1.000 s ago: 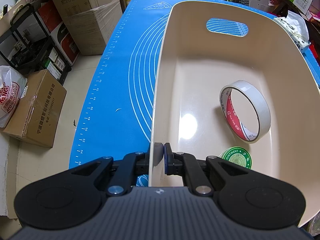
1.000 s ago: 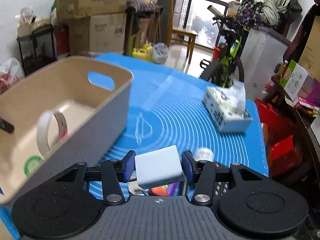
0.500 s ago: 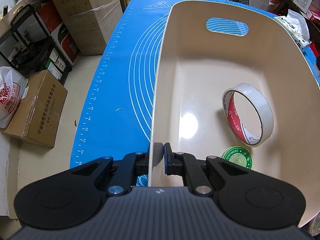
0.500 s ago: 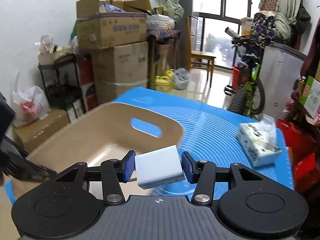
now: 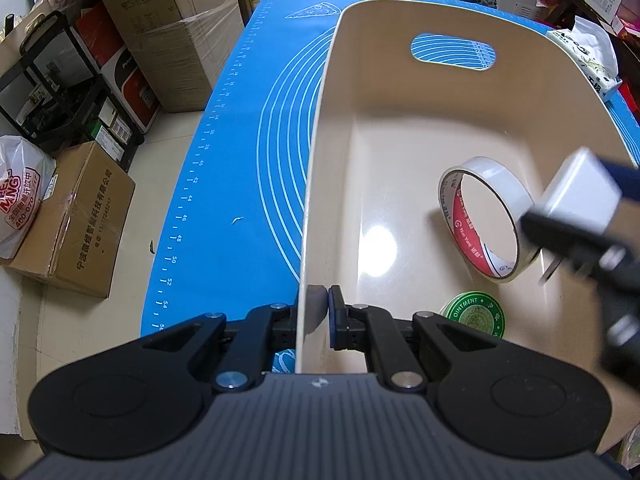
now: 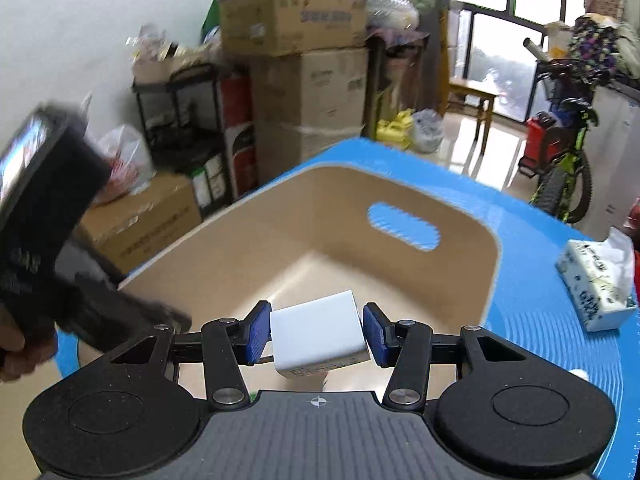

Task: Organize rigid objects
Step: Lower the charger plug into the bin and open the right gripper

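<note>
Meanwhile, left tongs [image 5: 325, 307] clamped on bin [image 5: 316, 184] wall — right tongs [image 6: 318, 334] gripping charger [image 6: 318, 332] above.

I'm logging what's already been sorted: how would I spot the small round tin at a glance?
Start at the big beige bin on the blue mat, its near wall pinched by the left gripper. On its floor, close to that gripper, the tin lies flat beside the roll of tape. Unlike the white, on-edge roll, it has a green lid printed OINTMENT.
</note>
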### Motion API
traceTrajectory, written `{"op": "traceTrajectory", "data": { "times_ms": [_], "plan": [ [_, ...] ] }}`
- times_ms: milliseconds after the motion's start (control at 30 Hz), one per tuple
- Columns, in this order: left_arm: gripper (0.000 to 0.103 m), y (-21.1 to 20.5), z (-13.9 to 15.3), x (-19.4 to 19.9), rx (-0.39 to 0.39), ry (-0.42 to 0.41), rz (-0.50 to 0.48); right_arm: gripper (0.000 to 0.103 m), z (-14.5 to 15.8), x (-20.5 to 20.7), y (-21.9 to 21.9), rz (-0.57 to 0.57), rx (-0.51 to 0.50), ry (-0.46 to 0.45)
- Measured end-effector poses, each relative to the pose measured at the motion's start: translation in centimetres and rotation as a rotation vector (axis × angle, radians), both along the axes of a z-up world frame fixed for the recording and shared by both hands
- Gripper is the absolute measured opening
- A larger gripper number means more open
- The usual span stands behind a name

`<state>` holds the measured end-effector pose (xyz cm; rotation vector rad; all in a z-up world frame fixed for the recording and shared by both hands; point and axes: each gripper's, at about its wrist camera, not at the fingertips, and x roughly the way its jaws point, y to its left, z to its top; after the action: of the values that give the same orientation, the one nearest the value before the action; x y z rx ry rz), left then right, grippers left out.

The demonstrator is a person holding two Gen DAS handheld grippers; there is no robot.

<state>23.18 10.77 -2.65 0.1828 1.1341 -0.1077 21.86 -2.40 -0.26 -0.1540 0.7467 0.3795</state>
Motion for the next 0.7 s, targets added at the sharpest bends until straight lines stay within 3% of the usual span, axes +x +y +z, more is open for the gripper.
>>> {"op": "traceTrajectory", "data": {
  "times_ms": [267,467,533,600,700],
  "plan": [
    [0.010,0.0,0.0,0.0,0.000,0.000,0.000,0.055,-3.1,-0.4,2.6,0.069,-0.087,0.101],
    [0.010,-0.1,0.0,0.0,0.003,0.001,-0.001,0.055,-3.7,-0.1,3.0,0.075,-0.098,0.158],
    [0.010,-0.1,0.0,0.1,0.004,0.002,-0.001,0.059,-3.5,0.1,2.8,0.055,-0.086,0.166],
    [0.010,0.0,0.0,0.1,0.004,0.001,0.000,0.072,-3.0,0.2,2.2,0.034,-0.051,0.163],
    [0.010,0.0,-0.1,0.1,0.005,0.003,0.001,0.074,-2.4,0.6,1.3,0.005,0.007,0.168]
  ]
}}
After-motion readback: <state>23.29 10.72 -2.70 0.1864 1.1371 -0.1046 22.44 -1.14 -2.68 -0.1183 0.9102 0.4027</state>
